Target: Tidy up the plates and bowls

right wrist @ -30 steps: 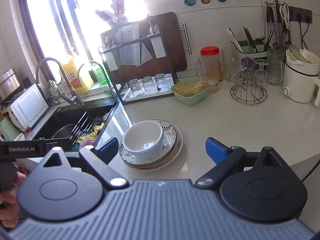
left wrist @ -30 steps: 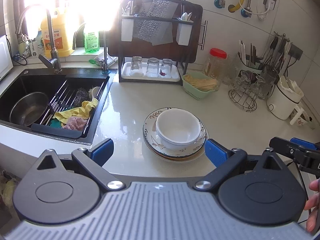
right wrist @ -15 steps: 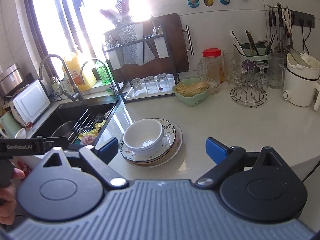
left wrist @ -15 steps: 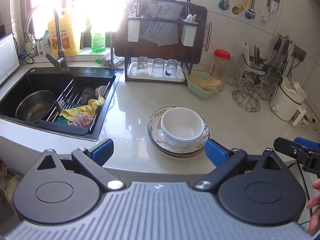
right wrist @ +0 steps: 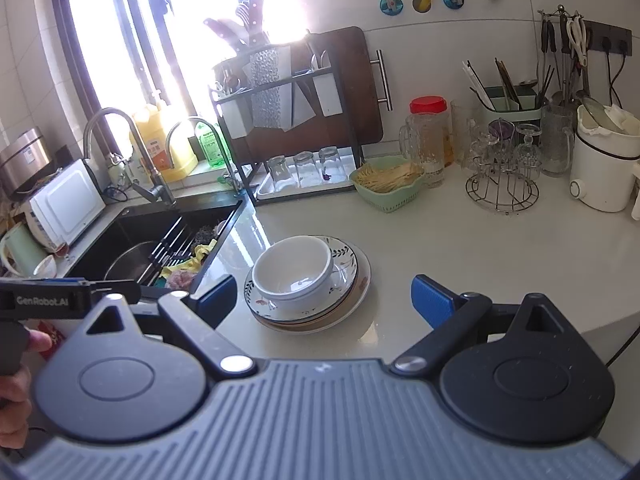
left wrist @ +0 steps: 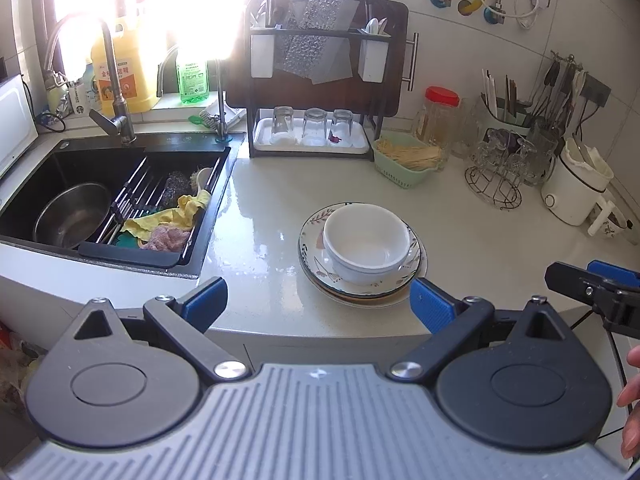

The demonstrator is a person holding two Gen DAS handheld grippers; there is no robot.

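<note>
Left gripper (left wrist: 318, 304) and right gripper (right wrist: 322, 300), jaws spread wide and empty, held short of the counter (left wrist: 460, 236) edge. Just beyond, a white bowl (left wrist: 366, 244) sits in a stack of plates (left wrist: 316, 248) on the counter. Left, the sink (left wrist: 64, 168); behind, a rack (left wrist: 316, 80) with upturned glasses (left wrist: 314, 126).

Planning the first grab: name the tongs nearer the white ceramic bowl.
Left, but only slightly. The left tongs hover open short of the white ceramic bowl, which sits ahead-right; the right tongs, also open, have it ahead-left.
</note>
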